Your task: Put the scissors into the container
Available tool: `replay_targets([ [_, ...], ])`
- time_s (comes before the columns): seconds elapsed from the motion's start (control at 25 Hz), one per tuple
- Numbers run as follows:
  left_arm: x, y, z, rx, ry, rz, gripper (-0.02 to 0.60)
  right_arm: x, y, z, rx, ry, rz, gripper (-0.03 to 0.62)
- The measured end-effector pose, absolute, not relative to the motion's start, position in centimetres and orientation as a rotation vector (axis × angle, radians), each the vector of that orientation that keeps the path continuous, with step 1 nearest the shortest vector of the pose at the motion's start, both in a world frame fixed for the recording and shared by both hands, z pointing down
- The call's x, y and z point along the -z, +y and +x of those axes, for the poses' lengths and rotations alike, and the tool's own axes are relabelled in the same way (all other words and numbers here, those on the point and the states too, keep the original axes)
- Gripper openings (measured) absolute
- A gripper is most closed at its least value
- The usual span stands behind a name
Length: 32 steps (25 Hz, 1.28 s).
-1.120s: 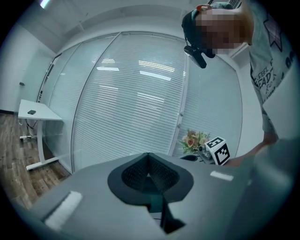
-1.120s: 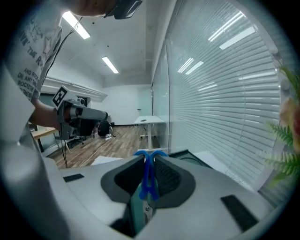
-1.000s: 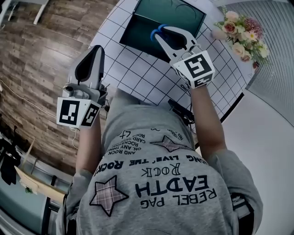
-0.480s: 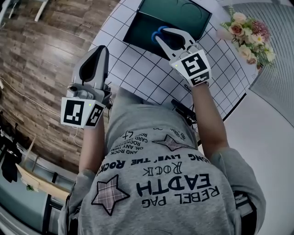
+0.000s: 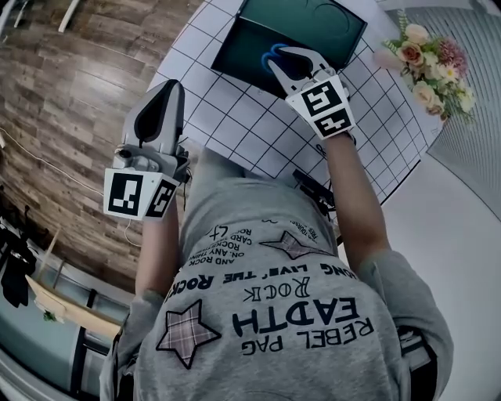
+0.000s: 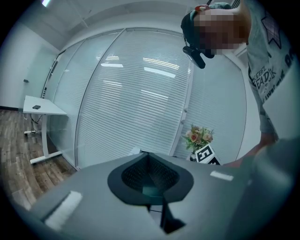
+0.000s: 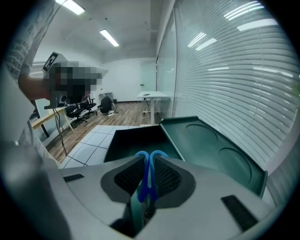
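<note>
Blue-handled scissors point(image 5: 272, 53) are pinched between the pads of my right gripper point(image 5: 283, 55), handles pointing forward. They hang just over the dark green container point(image 5: 239, 48), whose lid point(image 5: 317, 22) stands open at the back. In the right gripper view the blue loops of the scissors point(image 7: 148, 180) stick out past the right gripper point(image 7: 149, 158), with the container's hollow point(image 7: 133, 138) below and its lid point(image 7: 213, 152) to the right. My left gripper point(image 5: 167, 88) is held off the table's left edge, shut with nothing in it; from its own camera the left gripper point(image 6: 149, 159) points at window blinds.
The container stands on a round white table with a black grid point(image 5: 235, 129). A vase of flowers point(image 5: 430, 70) stands at the table's right side. Wooden floor point(image 5: 70, 94) lies to the left, below the left gripper.
The right gripper has sunk with the scissors, further over the open container. The left gripper has hardly shifted.
</note>
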State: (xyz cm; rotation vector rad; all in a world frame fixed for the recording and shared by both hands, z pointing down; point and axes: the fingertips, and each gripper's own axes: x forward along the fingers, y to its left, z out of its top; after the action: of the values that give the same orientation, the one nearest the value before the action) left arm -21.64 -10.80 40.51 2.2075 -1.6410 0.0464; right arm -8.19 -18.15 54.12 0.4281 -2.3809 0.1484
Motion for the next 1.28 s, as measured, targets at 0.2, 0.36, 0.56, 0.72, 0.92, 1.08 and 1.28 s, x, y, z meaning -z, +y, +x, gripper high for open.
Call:
replay_targets([
  [0.2,-40.8,-10.9,-21.5,-0.051,-1.637,2.207,0.009,-55.2,-18.5,-7.9,-0.186,-2.326,0.439,0.078],
  [0.36,-40.9,-10.9,-21.4,-0.054,-1.635,2.204,0.009,-56.3,-18.6,-8.2,-0.195,-2.262,0.417,0.078],
  [0.56,-40.9,-10.9,-21.3,-0.056,-1.635,2.202,0.009,-57.5,-18.6,-8.5,-0.190,-2.198,0.393,0.078],
  [0.72,-40.9,-10.9,-21.3,-0.057,-1.638,2.198,0.009,-57.9,-18.6,-8.5,-0.179,-2.169,0.382,0.078],
  [0.92,-40.9,-10.9,-21.3,-0.058,-1.639,2.199,0.009,-58.8,-18.4,-8.5,-0.227,-2.132,0.358,0.078],
  [1.08,-40.8,-10.8,-21.3,-0.053,-1.642,2.203,0.009,-58.8,-18.4,-8.5,-0.221,-2.129,0.356,0.078],
  [1.28,-40.4,-10.9,-21.4,-0.050,-1.644,2.210,0.009,-57.9,-18.2,-8.5,-0.236,-2.152,0.367,0.078],
])
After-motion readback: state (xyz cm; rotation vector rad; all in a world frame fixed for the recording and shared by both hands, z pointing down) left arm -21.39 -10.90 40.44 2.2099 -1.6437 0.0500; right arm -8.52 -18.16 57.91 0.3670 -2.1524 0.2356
